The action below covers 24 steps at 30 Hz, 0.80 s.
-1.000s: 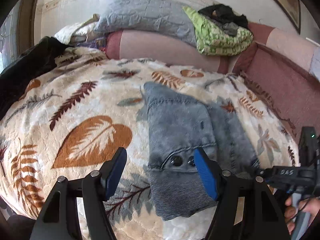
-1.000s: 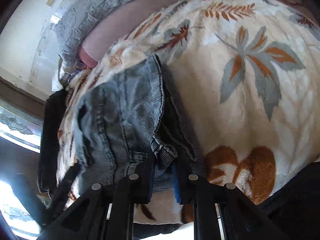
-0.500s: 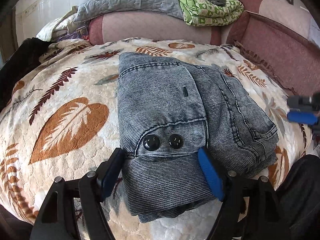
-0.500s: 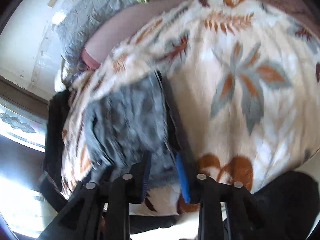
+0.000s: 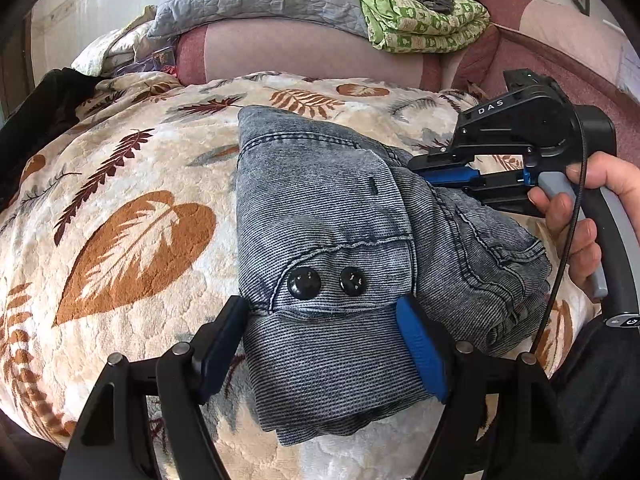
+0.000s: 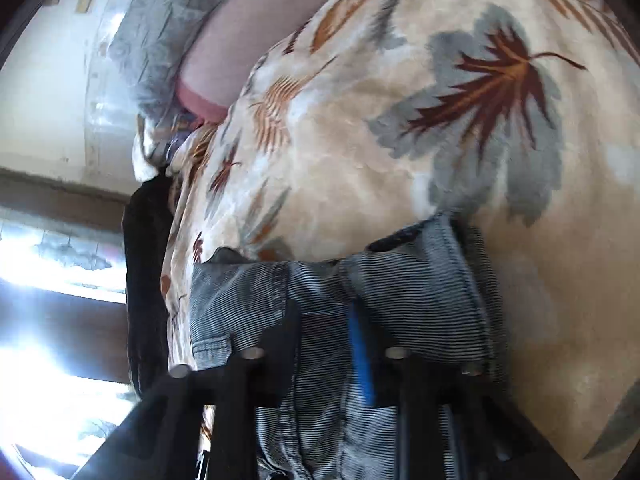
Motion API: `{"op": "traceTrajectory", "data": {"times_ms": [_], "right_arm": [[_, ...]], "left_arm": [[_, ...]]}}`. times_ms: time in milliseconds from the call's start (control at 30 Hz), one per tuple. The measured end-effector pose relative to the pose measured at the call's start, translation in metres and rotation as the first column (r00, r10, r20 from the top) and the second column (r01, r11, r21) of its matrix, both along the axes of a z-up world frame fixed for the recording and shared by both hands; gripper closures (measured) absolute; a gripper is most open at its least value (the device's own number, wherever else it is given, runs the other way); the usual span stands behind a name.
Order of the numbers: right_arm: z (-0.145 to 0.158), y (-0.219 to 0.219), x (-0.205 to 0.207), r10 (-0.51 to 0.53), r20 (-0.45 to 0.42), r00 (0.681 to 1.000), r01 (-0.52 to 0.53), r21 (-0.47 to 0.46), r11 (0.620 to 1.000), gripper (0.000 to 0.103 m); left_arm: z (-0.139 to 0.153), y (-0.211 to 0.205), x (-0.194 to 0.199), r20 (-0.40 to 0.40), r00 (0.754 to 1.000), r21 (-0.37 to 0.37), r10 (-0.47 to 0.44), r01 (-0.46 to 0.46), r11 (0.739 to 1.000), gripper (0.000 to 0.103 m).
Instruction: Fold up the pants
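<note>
Left gripper (image 5: 322,344) straddles the folded grey-blue corduroy pants (image 5: 320,216), unclenched; right gripper (image 5: 440,178), at two o'clock, seemingly pinches denim; tugging could unravel the fold.

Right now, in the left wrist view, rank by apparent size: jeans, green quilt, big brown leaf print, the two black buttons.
1. jeans
2. brown leaf, nearer the camera
3. green quilt, farther back, so unsure
4. buttons, alike
</note>
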State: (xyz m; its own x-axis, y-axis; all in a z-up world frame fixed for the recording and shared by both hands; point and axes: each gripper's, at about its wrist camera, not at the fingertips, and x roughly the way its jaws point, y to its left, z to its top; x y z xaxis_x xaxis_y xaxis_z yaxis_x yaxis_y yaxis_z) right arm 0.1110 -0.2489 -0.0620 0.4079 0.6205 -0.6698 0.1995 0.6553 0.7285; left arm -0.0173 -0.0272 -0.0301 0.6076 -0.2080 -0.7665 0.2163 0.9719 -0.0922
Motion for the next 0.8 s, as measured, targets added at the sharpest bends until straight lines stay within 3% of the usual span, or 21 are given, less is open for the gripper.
{"op": "traceTrajectory", "data": {"times_ms": [167, 233, 300, 333, 400, 433, 533, 633, 700, 800], "right_arm": [[0.024, 0.004, -0.021, 0.027, 0.015, 1.0, -0.026, -0.107, 0.994, 0.085], [0.039, 0.009, -0.037, 0.046, 0.053, 0.998, -0.038, -0.138, 0.99, 0.072], [0.05, 0.013, -0.058, 0.07, 0.11, 0.991, -0.053, -0.149, 0.987, 0.041], [0.047, 0.015, -0.068, 0.082, 0.112, 0.99, -0.06, -0.193, 0.979, 0.037], [0.022, 0.021, -0.079, 0.126, 0.046, 0.991, -0.108, -0.287, 0.952, 0.036], [0.019, 0.021, -0.084, 0.133, 0.09, 0.987, -0.101, -0.292, 0.951, 0.036], [0.03, 0.022, -0.087, 0.135, 0.09, 0.987, -0.101, -0.31, 0.945, 0.036], [0.044, 0.025, -0.084, 0.154, 0.068, 0.986, -0.124, -0.323, 0.938, 0.036], [0.061, 0.031, -0.082, 0.18, 0.093, 0.979, -0.136, -0.354, 0.925, 0.036], [0.092, 0.052, -0.065, 0.254, 0.132, 0.958, -0.185, -0.391, 0.902, 0.036]], "left_arm": [[0.0, 0.001, 0.001, -0.004, 1.0, -0.005, -0.001, 0.001, 1.0, 0.025], [0.0, 0.001, 0.001, -0.006, 1.0, -0.011, -0.002, 0.002, 1.0, 0.025], [-0.001, 0.001, 0.002, -0.006, 1.0, -0.014, 0.0, 0.0, 1.0, 0.025], [-0.001, 0.001, 0.002, -0.006, 1.0, -0.014, 0.001, -0.001, 1.0, 0.025], [-0.002, 0.0, 0.001, -0.008, 1.0, -0.017, 0.001, -0.001, 1.0, 0.024], [-0.001, 0.001, 0.0, -0.005, 1.0, -0.027, 0.004, -0.004, 1.0, 0.024], [0.011, 0.021, -0.007, 0.005, 0.999, -0.162, 0.042, -0.041, 0.986, 0.024], [0.023, 0.057, -0.012, 0.048, 0.982, -0.272, 0.183, -0.163, 0.948, 0.024], [0.015, 0.072, -0.003, -0.023, 0.976, -0.315, 0.216, -0.212, 0.925, 0.024], [-0.007, 0.078, 0.009, -0.171, 0.97, -0.412, 0.174, -0.23, 0.881, 0.025]]}}
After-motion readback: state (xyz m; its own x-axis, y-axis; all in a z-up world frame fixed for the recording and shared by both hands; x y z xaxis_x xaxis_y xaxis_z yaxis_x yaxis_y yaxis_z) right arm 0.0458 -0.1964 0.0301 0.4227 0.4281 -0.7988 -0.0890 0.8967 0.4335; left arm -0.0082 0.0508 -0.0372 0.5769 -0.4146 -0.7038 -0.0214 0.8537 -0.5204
